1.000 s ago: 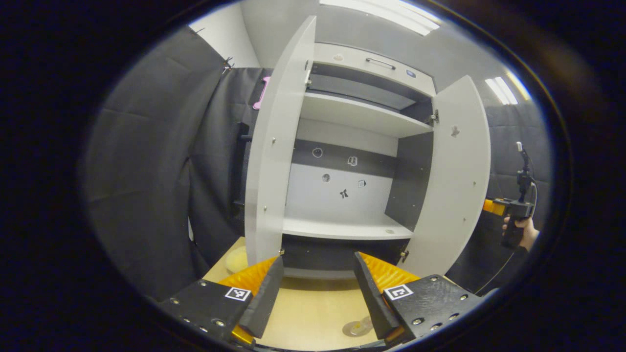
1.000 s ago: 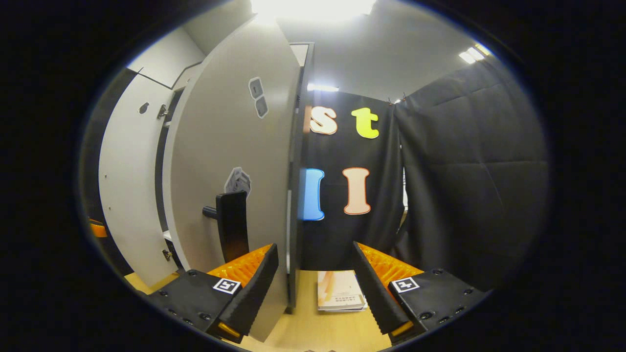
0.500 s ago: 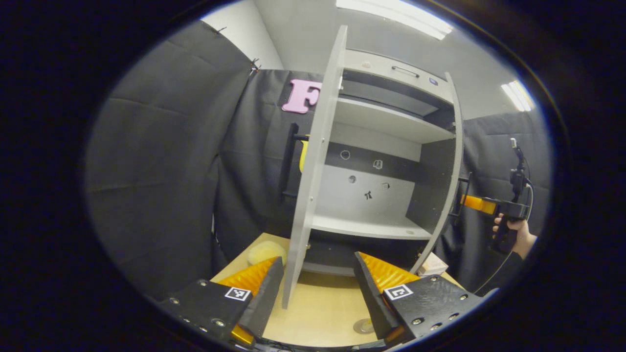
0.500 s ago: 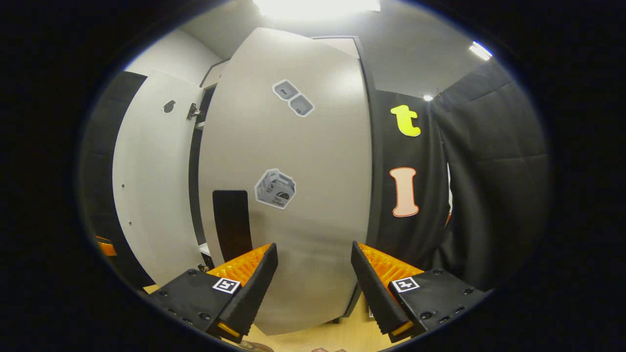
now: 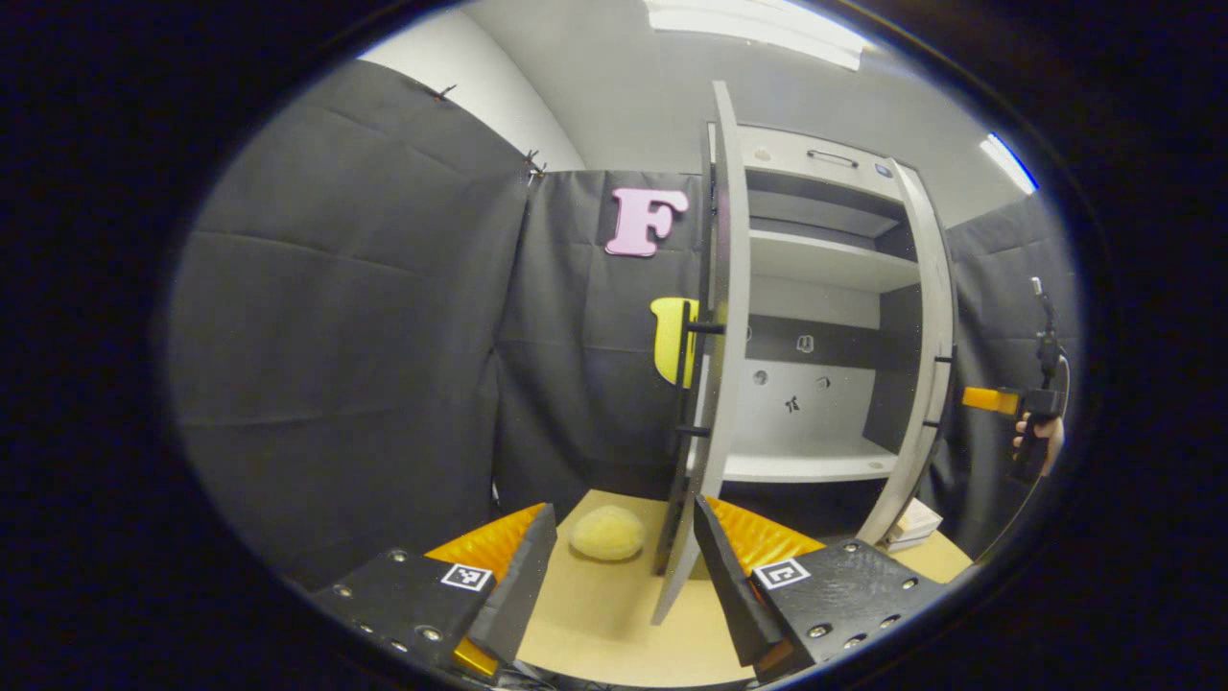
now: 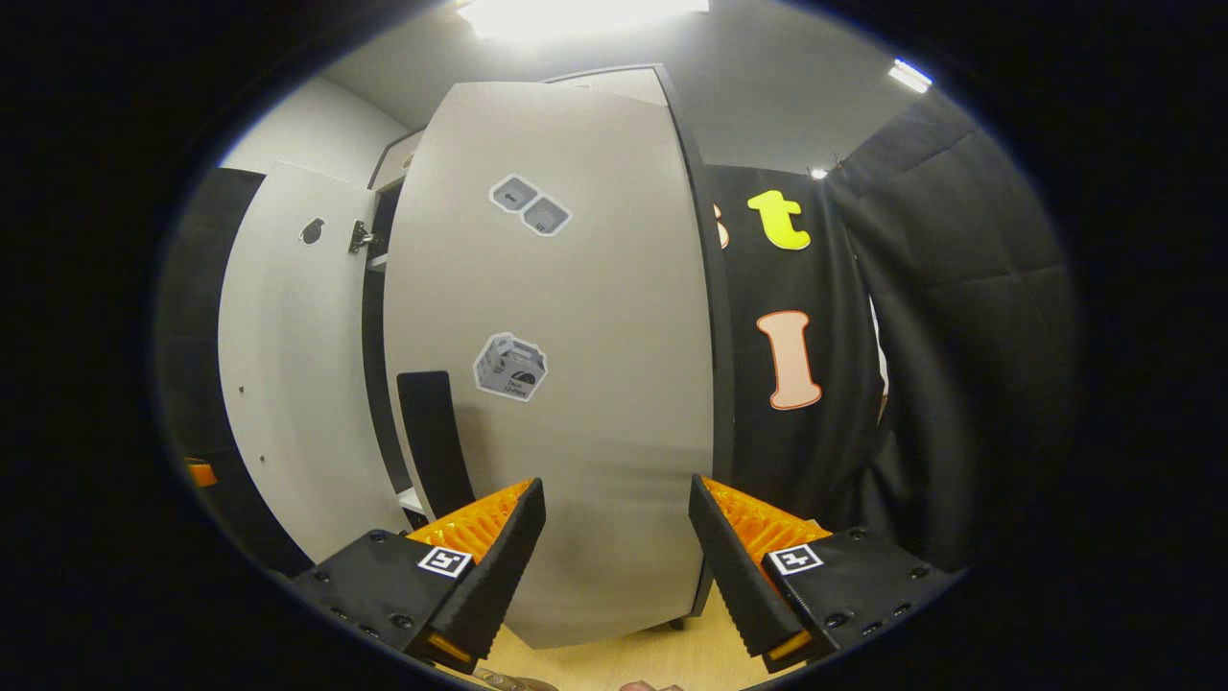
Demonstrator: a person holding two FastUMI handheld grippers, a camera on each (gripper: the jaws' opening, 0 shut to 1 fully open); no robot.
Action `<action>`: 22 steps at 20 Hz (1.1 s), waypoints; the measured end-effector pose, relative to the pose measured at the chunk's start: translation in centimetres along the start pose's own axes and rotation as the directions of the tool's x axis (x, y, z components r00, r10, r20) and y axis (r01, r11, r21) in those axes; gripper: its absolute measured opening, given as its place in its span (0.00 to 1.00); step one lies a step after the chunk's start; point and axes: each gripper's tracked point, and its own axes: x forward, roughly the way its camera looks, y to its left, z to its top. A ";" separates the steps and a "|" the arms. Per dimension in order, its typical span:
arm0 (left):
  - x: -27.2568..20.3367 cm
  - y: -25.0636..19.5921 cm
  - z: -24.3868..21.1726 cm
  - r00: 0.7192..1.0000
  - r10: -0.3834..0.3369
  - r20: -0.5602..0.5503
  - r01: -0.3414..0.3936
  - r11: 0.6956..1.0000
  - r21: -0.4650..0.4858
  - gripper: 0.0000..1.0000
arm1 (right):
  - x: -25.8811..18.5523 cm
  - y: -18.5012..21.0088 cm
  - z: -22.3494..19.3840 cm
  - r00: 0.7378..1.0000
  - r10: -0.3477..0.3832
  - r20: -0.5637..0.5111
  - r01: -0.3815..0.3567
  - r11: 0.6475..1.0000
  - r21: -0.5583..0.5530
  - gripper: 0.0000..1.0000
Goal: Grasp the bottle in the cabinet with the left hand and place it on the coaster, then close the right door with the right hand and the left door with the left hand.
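Observation:
In the left gripper view the cabinet's left door [image 5: 721,317] stands edge-on, its black handle [image 5: 683,384] on the outer side. Its lower end sits just past my open left gripper [image 5: 624,595], close to the right-hand finger. Behind it the cabinet [image 5: 815,259] shows bare shelves. The right door [image 5: 926,384] is swung partway in. In the right gripper view that right door's [image 6: 576,413] outer face with stickers stands close before my open right gripper [image 6: 614,566]; its black handle [image 6: 436,441] lies left of the fingers. Whether the fingers touch the door, I cannot tell.
A yellow round sponge-like lump [image 5: 606,534] lies on the wooden table [image 5: 595,633] left of the left door. A book [image 5: 907,523] lies by the cabinet's right foot. A hand [image 5: 1034,437] holds the other gripper at far right. Black cloth walls surround the cabinet.
The right door has swung inward, its outer face now before my right gripper. My left gripper has shifted left, so the left door turned from its inner face to edge-on.

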 end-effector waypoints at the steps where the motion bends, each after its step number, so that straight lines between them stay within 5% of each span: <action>1: 0.5 1.1 0.8 1.000 0.009 0.015 -0.009 1.000 0.002 0.83 | -0.4 -0.4 -0.5 1.000 -0.009 -0.012 0.009 1.000 0.003 0.96; 2: 1.0 1.8 1.5 1.000 0.010 0.027 -0.010 1.000 0.007 0.90 | -0.9 -0.7 -1.2 1.000 -0.018 -0.024 0.019 1.000 0.017 0.92; 9: 4.5 7.3 5.1 0.994 0.018 0.105 -0.019 1.000 0.004 0.90 | -4.0 1.1 -7.0 0.991 -0.001 -0.135 0.026 0.983 0.183 0.98; 18: 12.7 5.2 7.4 0.969 -0.236 0.077 0.245 0.959 -0.142 0.83 | -7.9 -0.7 -9.0 0.977 -0.120 -0.174 0.134 0.988 0.072 0.98; 22: 15.9 2.2 8.3 0.947 -0.314 0.064 0.320 0.942 -0.098 0.83 | -8.8 -2.1 -8.0 0.973 -0.181 -0.146 0.191 0.980 0.061 0.98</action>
